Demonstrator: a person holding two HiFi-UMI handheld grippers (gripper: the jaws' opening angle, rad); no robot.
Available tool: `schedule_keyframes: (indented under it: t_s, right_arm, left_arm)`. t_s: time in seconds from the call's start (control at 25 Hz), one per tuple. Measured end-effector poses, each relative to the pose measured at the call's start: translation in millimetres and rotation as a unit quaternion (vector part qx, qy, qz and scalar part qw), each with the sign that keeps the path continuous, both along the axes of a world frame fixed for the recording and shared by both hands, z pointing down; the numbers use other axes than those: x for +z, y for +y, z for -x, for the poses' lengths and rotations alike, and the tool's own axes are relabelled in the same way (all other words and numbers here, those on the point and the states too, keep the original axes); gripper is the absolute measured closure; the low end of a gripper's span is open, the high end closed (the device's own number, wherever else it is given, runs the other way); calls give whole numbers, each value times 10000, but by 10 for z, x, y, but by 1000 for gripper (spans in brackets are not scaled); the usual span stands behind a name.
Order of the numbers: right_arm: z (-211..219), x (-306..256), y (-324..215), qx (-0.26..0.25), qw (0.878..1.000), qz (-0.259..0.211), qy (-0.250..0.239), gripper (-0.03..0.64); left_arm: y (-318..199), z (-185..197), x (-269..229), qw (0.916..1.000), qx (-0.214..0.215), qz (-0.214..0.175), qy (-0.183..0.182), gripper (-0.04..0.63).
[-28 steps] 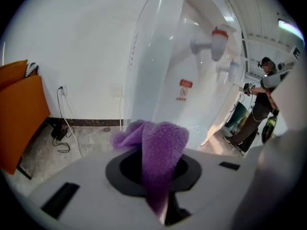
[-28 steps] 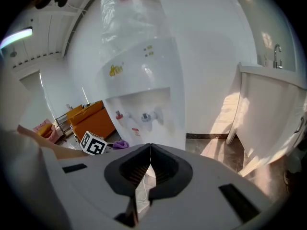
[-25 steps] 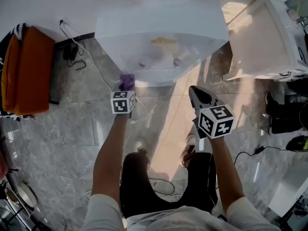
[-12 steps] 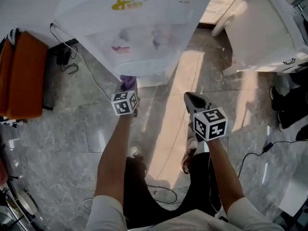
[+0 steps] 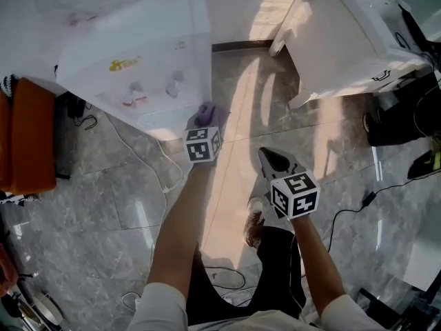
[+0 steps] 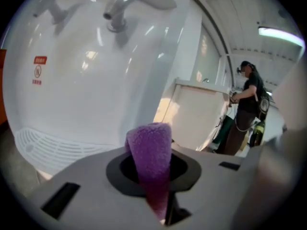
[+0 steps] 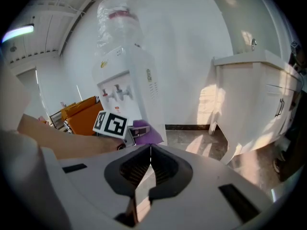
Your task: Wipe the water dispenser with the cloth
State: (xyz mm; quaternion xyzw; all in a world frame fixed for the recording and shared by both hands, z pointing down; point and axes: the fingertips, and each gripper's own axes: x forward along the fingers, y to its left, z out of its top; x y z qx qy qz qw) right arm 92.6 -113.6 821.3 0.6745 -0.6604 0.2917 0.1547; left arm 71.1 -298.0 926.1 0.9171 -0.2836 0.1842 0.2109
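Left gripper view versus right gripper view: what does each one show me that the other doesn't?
Only the left gripper view: the drip grille under the taps, and a person standing in the background.

Only the right gripper view: the bottle on top of the machine, the holder's forearm, and the right hand-held gripper, jaws together with nothing between them.

Both: the water dispenser, the purple cloth clamped in the left hand-held gripper, and the white cabinet.

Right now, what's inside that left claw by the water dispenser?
A purple cloth, clamped in the left gripper, with its top poking out. Its lower end is hidden, sunk between the shut jaws.
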Motion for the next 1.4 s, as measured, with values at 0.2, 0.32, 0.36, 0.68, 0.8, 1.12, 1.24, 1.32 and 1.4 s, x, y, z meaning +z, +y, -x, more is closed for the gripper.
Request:
schedule_keyframes:
  t_s: [0.2,0.32,0.36,0.68,0.8,1.12,1.24,1.32,1.4]
  right_arm:
    - [-161,-445,280,18,9998,155,-121,603]
    - [-225,-799,346,-43,9996,197,-203,603]
    - [-251,-949,345,-83,9996,179,-196,603]
    - [-545,-2359,150,-150,9995,-262,120,603]
    - [-589,-2871,111,-192,9981,-433,386,603]
    - [-686,-4140,-71,147,9891,-1017,1060,603]
    - [-506,-4571,-240,1,9818,-1346,1342,603]
    - [-356,-4805,-304,-152,9777,-1515,1444,603]
    - [-198,-5009,-368,-319,9731,-1664,1561,603]
  left_arm:
    - [-13,-50,-772,9987,-375,-339,-49,543]
    - [-12,-66,-1315,9980,-466,-423,2,543]
    - [-10,-60,-1485,9977,-490,-474,-10,543]
    - [-5,-15,-2636,9956,-648,-663,-97,543]
    - [-15,24,-3052,9944,-502,-932,4,543]
    - [5,313,-4403,9821,117,-1841,386,543]
    - [6,594,-4963,9742,304,-2210,347,543]
    - [81,794,-5300,9705,381,-2355,358,543]
    - [149,1021,-5629,9674,386,-2473,387,543]
